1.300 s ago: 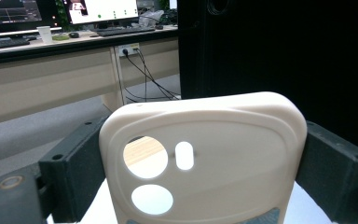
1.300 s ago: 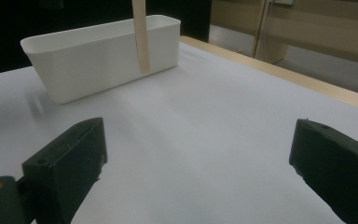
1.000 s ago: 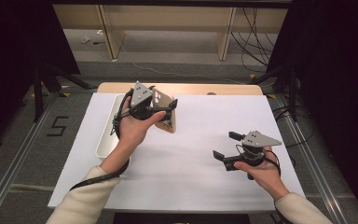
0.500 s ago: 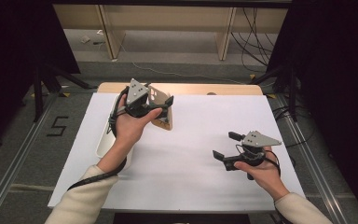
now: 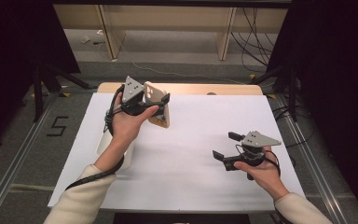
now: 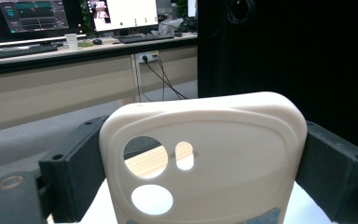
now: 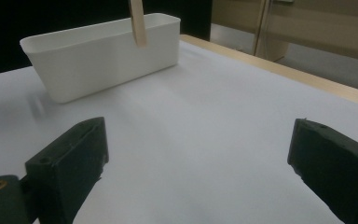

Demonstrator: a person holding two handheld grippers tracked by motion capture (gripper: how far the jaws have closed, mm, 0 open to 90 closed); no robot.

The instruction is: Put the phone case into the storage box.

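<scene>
My left gripper is raised above the far left of the white-covered table and is shut on a cream phone case. The case stands between the two black jaws of the left gripper, its camera cut-outs facing the camera. My right gripper hovers low over the right side of the table, open, with nothing between its jaws. In the right gripper view the case hangs edge-on above the white bin, well beyond the right gripper.
A white rectangular bin sits at the table's left edge, partly under my left forearm. A strip of bare wooden tabletop runs along the far edge. Shelving and cables lie beyond the table on the floor.
The left hand has shifted slightly up and away with the case, tilting it a little. The right hand has kept still.
</scene>
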